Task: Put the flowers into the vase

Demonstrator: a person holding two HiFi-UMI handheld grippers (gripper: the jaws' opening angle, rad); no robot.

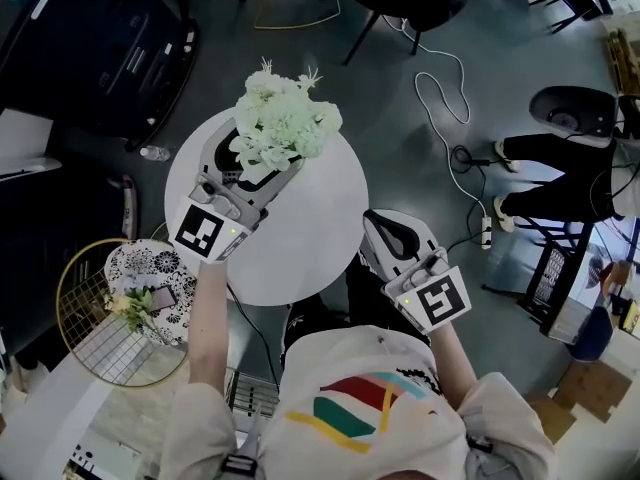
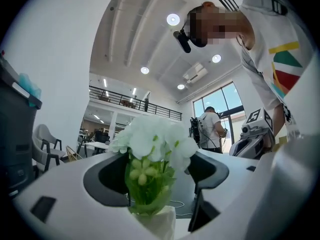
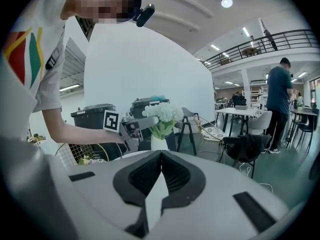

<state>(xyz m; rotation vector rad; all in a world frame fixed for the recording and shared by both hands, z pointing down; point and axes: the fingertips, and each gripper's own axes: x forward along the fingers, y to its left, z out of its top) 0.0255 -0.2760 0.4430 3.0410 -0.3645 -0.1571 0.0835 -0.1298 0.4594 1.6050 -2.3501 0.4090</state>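
Flowers (image 1: 280, 118) sit in vase (image 3: 159, 143) at 12 o'clock on table (image 1: 320, 238), inside parted left gripper (image 1: 258, 163); right gripper (image 1: 378, 220) closed, empty. Snagged withdrawal may topple vase.

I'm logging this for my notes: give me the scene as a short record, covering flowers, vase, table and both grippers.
flowers: white bunch, stems in the vase
vase: white, upright on the table
table: round, white
left gripper: open, jaws either side of the flowers, not pressing
right gripper: shut, empty, over the table's near edge
sprig: lies in the wire basket beside the table
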